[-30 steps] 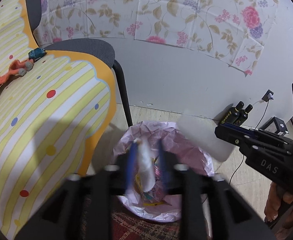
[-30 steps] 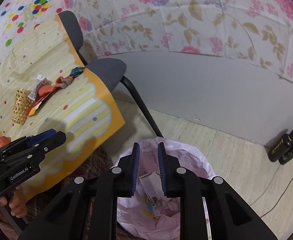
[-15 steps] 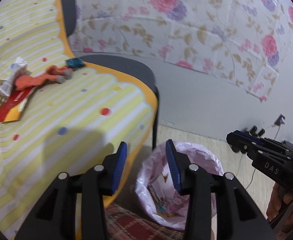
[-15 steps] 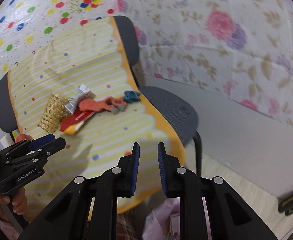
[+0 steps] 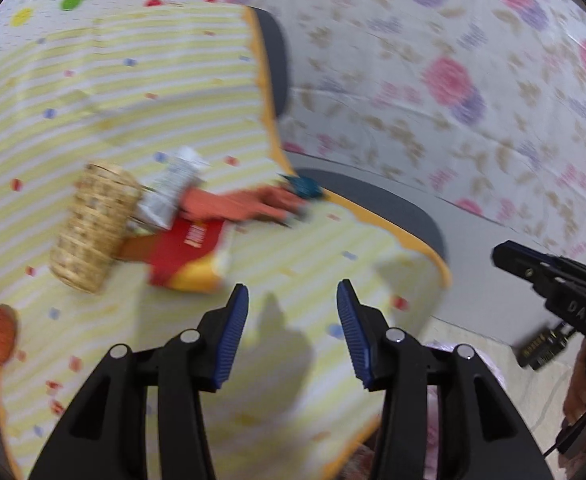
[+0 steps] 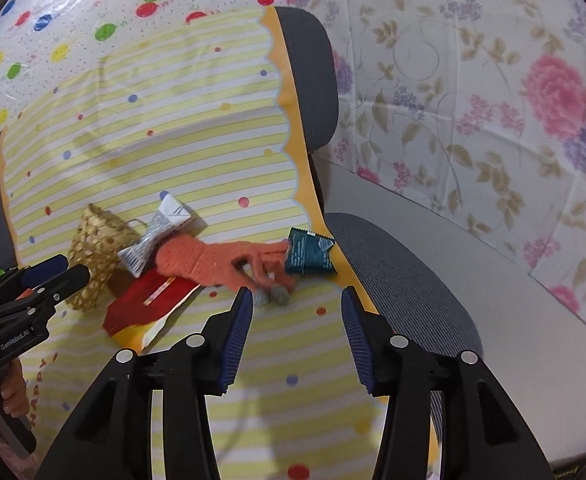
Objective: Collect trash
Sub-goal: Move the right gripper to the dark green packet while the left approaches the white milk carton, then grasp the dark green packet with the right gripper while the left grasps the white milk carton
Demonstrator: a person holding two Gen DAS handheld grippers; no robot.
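While lying at the far right end of the litter on the striped tabletop (image 6: 213,152), the teal wrapper (image 6: 309,255) sits closest to the scalloped orange edge, touching the fingers of the orange glove (image 6: 213,262). Best taken first with the right hand-held gripper (image 6: 295,326), empty with blue pads apart, poised just short of it. Worth lining the pads up to either side of the wrapper's short ends, lowering until both nearly brush the cloth, then closing gently so that only foil is caught and not the glove. Further left: a silver-and-white wrapper (image 6: 161,236) resting across the glove's cuff, a red and yellow packet (image 6: 145,312) partly beneath it, and a woven basket (image 6: 93,256) on its side, probably not trash. Left hand-held gripper (image 5: 291,334) likewise empty and spread, hovering over bare cloth near the red packet (image 5: 189,256); sensible to keep well apart from the right one. Grey chair (image 6: 397,280) just beyond the cloth's edge.
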